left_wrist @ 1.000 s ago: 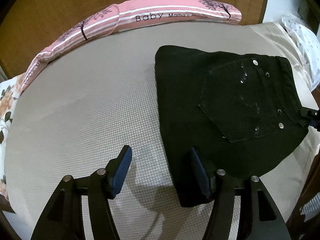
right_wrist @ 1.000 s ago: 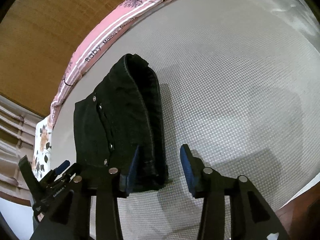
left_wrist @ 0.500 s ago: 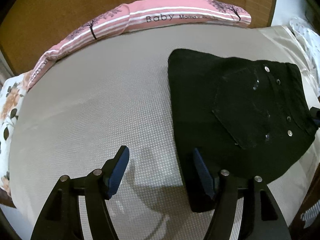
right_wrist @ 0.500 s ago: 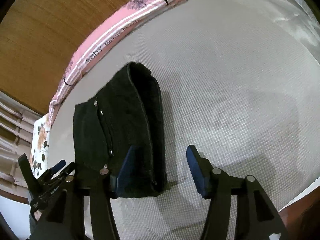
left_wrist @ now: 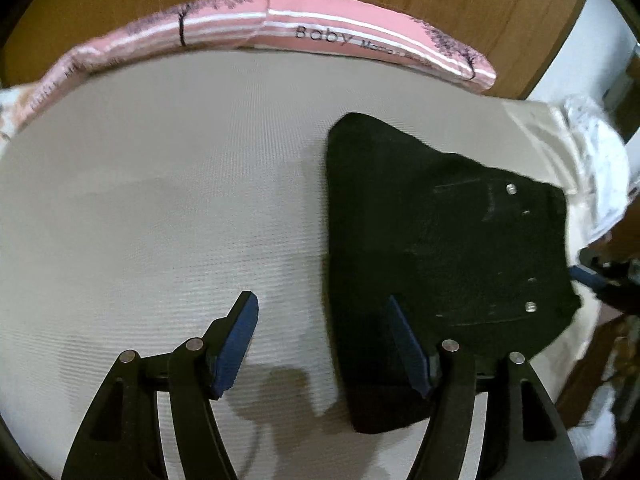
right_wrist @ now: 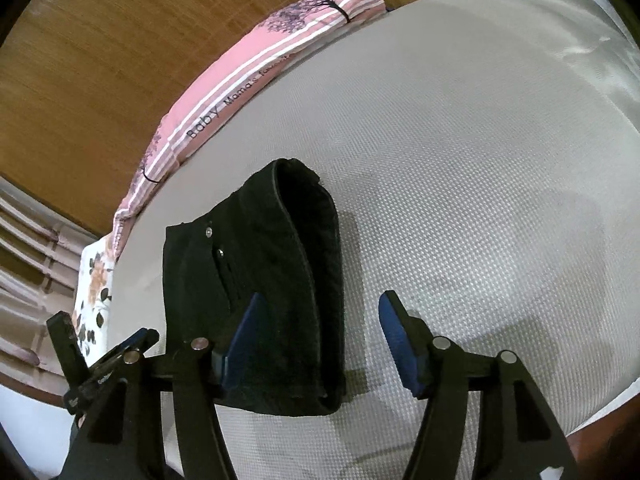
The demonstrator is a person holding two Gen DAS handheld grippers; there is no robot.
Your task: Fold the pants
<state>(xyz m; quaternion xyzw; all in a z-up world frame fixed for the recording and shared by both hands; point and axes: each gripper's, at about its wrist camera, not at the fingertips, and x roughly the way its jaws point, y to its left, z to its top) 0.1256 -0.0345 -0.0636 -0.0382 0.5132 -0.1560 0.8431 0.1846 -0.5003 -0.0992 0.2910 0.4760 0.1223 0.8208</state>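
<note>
Black pants (left_wrist: 440, 248) lie folded into a compact stack on the beige mattress (left_wrist: 160, 200), back pocket with metal rivets facing up. In the right wrist view the pants (right_wrist: 272, 272) show as a thick folded bundle. My left gripper (left_wrist: 320, 320) is open and empty, above the mattress at the stack's left edge, its right finger over the fabric. My right gripper (right_wrist: 316, 320) is open and empty, above the stack's near right edge. The right gripper shows in the left wrist view (left_wrist: 592, 276) beyond the pants, and the left gripper in the right wrist view (right_wrist: 104, 356) at the lower left.
A pink striped "Baby" bolster (left_wrist: 320, 36) lies along the wooden headboard (right_wrist: 100, 60). A floral pillow (right_wrist: 94, 292) sits at one mattress corner. White patterned cloth (left_wrist: 596, 168) lies past the pants. The mattress edge (right_wrist: 600, 404) drops off near the right gripper.
Both grippers have pulled back and up from the folded pants, which stay still. The left wrist view has swung left; the pants look smaller in both views.
</note>
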